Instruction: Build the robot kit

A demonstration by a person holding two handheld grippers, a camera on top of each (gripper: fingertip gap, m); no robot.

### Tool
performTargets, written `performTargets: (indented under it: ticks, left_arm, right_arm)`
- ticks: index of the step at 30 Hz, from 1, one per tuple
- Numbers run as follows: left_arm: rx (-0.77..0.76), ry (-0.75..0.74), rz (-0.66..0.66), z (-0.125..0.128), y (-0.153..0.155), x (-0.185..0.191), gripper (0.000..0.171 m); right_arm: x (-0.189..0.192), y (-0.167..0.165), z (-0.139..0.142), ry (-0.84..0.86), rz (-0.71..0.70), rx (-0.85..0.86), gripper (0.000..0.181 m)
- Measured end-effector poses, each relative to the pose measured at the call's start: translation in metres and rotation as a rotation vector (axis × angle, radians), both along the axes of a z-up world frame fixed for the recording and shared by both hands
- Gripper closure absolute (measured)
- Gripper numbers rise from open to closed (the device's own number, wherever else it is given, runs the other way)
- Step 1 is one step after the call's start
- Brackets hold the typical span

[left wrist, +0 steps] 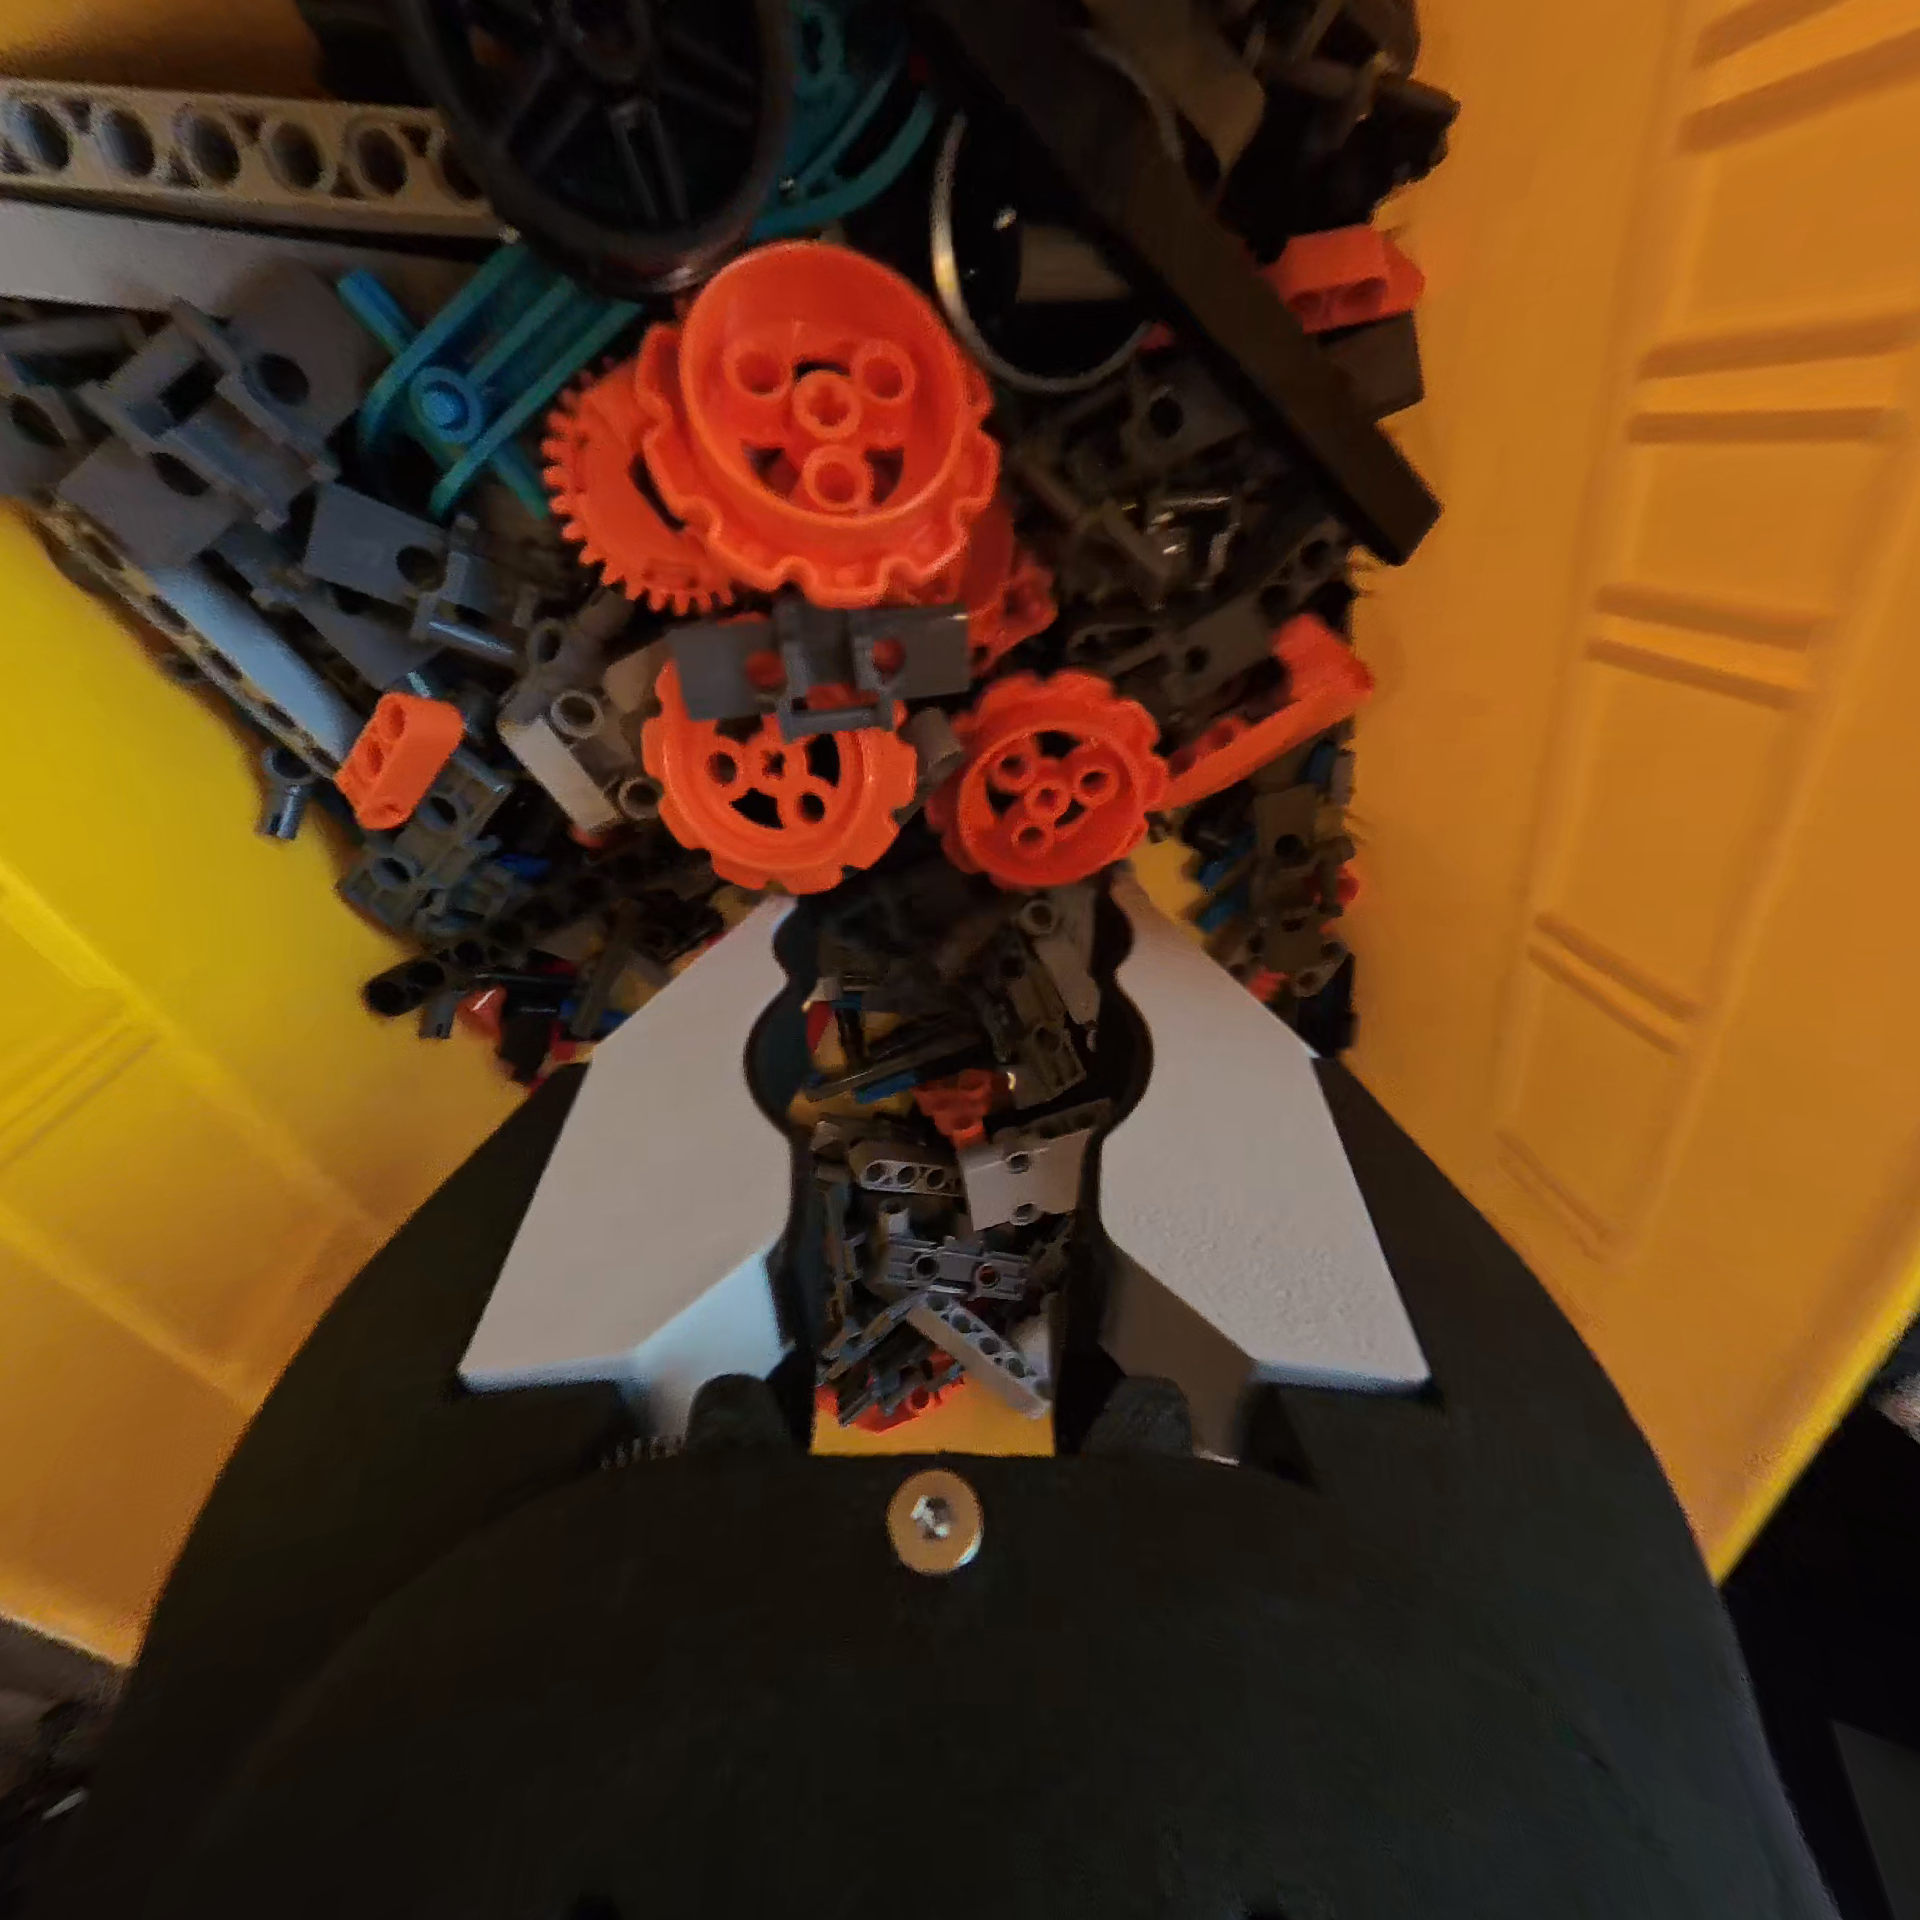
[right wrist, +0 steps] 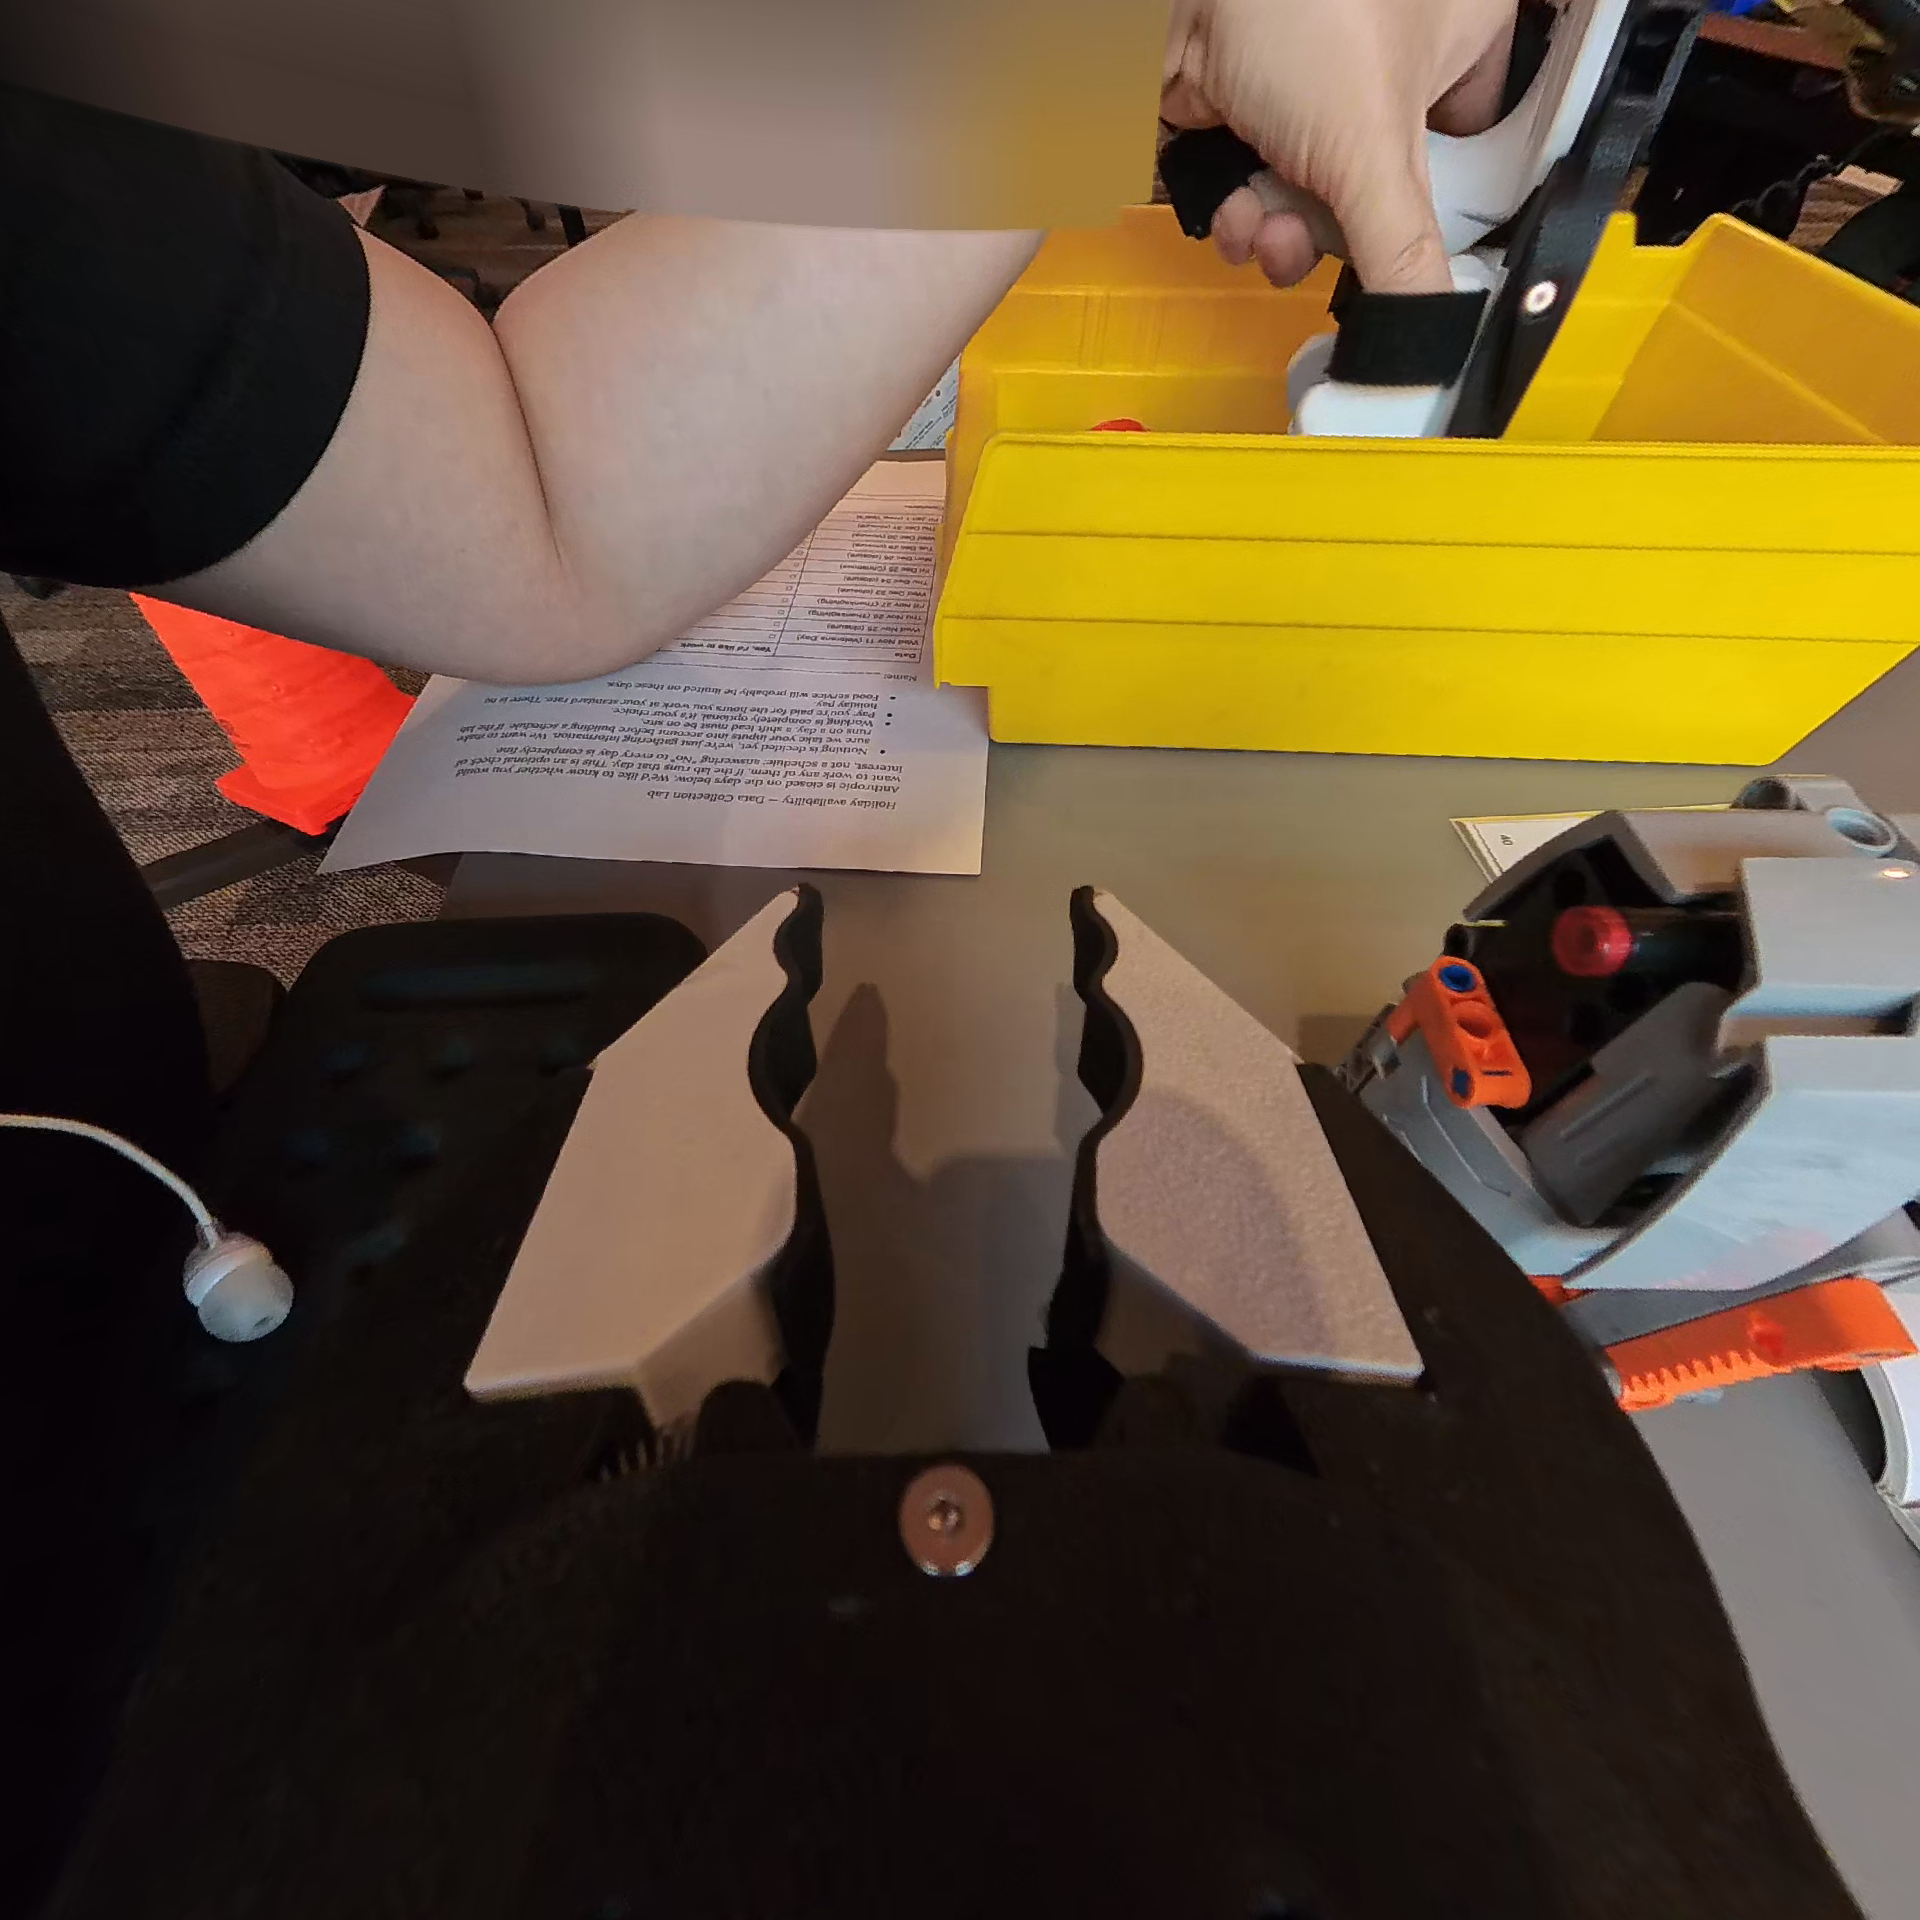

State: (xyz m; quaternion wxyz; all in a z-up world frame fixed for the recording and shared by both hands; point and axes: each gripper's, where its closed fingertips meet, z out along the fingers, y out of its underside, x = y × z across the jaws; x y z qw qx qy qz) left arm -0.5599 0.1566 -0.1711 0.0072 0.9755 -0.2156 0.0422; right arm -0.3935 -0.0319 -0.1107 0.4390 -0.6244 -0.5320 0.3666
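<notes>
The left gripper (left wrist: 945, 935) is hanging open, holding nothing, over hard, light plastic pieces in the yellow bin (left wrist: 1662, 727). The orange wheels (left wrist: 1044, 795), mid-frame, look easiest to pinch by the rim. The right gripper (right wrist: 945, 914) is open and empty above the bench (right wrist: 1195, 831).

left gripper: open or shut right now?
Open. The left gripper fingers stand apart over the parts pile, holding nothing.
</notes>
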Motion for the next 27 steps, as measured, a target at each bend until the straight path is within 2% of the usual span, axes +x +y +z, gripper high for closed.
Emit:
performTargets:
  ticks: [1,2,10,14,17,18,20,21,23,27]
  left_arm:
    - [-0.003,0.015,0.001,-0.001,0.0,-0.004,0.137]
    - [-0.007,0.007,0.002,-0.001,0.0,-0.005,0.143]
    - [0.068,0.09,0.057,0.003,0.015,-0.037,0.144]
    - [0.161,0.129,0.128,0.013,0.03,-0.055,0.144]
    - [0.239,0.113,0.235,0.025,0.04,-0.062,0.143]
    - [0.223,0.064,0.272,0.026,0.036,-0.057,0.14]
    - [0.136,-0.02,0.3,0.027,0.018,-0.043,0.105]
    - [0.087,-0.034,0.291,0.025,0.006,-0.037,0.099]
    - [0.001,-0.03,0.247,0.021,-0.013,-0.026,0.096]
    - [-0.059,-0.036,0.186,0.014,-0.023,-0.001,0.098]
  right_arm:
    - [0.0,0.0,0.0,-0.002,0.0,0.001,0.134]
    - [0.0,0.0,0.0,-0.003,-0.001,0.003,0.134]
    - [0.0,0.0,0.001,0.003,-0.001,-0.003,0.135]
    - [0.001,0.001,0.0,0.001,-0.001,-0.005,0.134]
    - [0.0,0.0,0.0,-0.001,-0.001,-0.003,0.134]
    - [0.0,0.0,-0.001,-0.002,-0.001,-0.003,0.134]
    - [0.0,0.001,-0.001,-0.003,-0.002,-0.003,0.134]
    - [0.001,0.002,-0.001,-0.002,-0.004,-0.005,0.134]
    - [0.001,0.002,-0.002,0.001,-0.005,-0.015,0.134]
    - [0.001,0.003,-0.001,0.001,-0.007,-0.012,0.134]
